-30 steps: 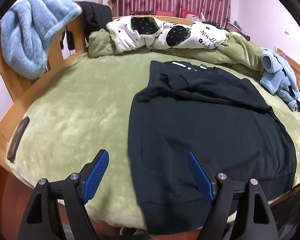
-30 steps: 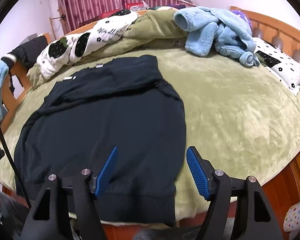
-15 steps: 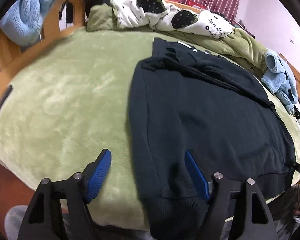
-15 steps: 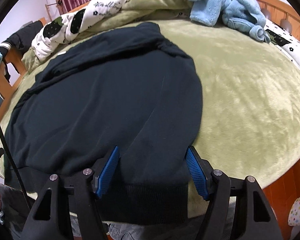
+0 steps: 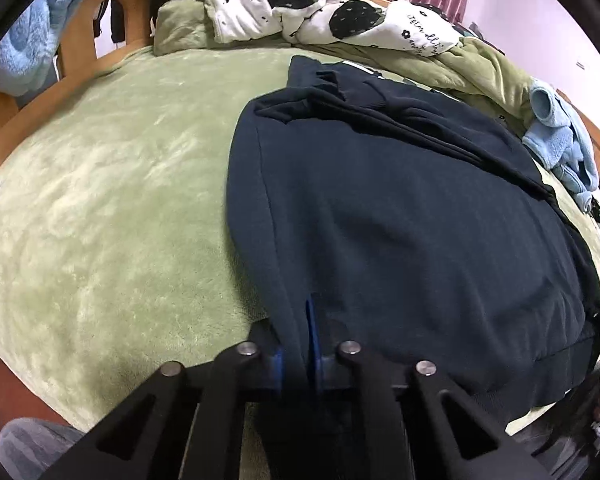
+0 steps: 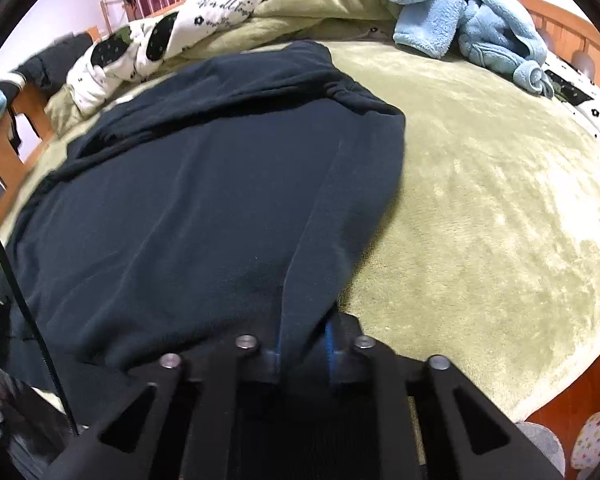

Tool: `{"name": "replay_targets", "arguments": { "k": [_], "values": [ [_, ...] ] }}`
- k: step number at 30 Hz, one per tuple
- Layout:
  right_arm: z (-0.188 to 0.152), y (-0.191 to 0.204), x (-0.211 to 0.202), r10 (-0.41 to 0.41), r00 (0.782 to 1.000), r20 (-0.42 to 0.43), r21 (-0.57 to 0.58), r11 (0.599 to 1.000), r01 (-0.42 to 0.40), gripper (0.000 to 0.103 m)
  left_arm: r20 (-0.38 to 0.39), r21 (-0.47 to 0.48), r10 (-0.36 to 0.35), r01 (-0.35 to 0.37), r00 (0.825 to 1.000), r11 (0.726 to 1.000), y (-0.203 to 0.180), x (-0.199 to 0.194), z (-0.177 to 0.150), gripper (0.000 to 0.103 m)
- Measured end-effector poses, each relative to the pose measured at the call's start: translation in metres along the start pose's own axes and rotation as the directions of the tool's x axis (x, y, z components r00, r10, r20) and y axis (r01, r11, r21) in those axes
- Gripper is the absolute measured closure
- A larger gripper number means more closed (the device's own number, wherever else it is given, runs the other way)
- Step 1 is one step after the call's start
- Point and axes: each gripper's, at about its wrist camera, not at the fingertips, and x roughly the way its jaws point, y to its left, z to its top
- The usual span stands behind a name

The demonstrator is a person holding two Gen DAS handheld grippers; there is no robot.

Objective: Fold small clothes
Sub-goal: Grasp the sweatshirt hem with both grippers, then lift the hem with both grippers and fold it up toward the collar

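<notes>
Two handheld grippers, alike in build. Left gripper (image 5: 305, 344): matte black frame of angled struts with triangular cut-outs, four round silver screw heads in a shallow arc across the top, blue ribbed pads (image 5: 311, 330) on the inner faces of the black fingers. Right gripper (image 6: 303, 346): same black struts, same row of four silver screws, same blue pads (image 6: 329, 340). Thin black cable (image 6: 24, 300) curving down the left edge of the right wrist view. Grey fabric, apparently trousers (image 5: 32, 446), at the lower left corner of the left wrist view.
</notes>
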Motion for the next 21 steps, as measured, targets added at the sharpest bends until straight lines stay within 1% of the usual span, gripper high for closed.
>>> {"name": "replay_targets", "arguments": {
  "k": [2,4,10,14,18,21],
  "values": [
    [0.002,-0.004,-0.006,0.034,0.999,0.018,0.03,0.999,-0.034,0.091,0.006,0.015,0.004,-0.004,1.0,1.0,0.0,-0.006,0.002,0.095],
    [0.004,-0.006,-0.017,0.054,0.998,0.042,0.039,0.998,-0.056,0.092,0.02,0.015,-0.01,0.01,1.0,1.0,0.001,-0.017,0.004,0.096],
    [0.005,0.002,-0.049,0.073,0.991,0.108,0.016,0.997,-0.075,0.094,0.066,0.004,-0.029,0.028,0.997,1.0,0.004,-0.051,0.01,0.096],
    [-0.002,0.004,-0.072,0.101,0.985,0.138,0.015,0.994,-0.104,0.094,0.098,0.003,-0.022,0.022,0.995,1.0,0.005,-0.068,0.009,0.096],
    [-0.012,0.003,-0.09,0.115,0.981,0.157,0.006,0.993,-0.117,0.094,0.117,-0.015,-0.047,0.049,0.992,0.999,0.01,-0.087,0.005,0.097],
    [-0.019,0.0,-0.107,0.128,0.975,0.182,0.01,0.991,-0.132,0.094,0.134,-0.012,-0.055,0.057,0.989,0.998,0.011,-0.101,0.004,0.097]
  ]
}}
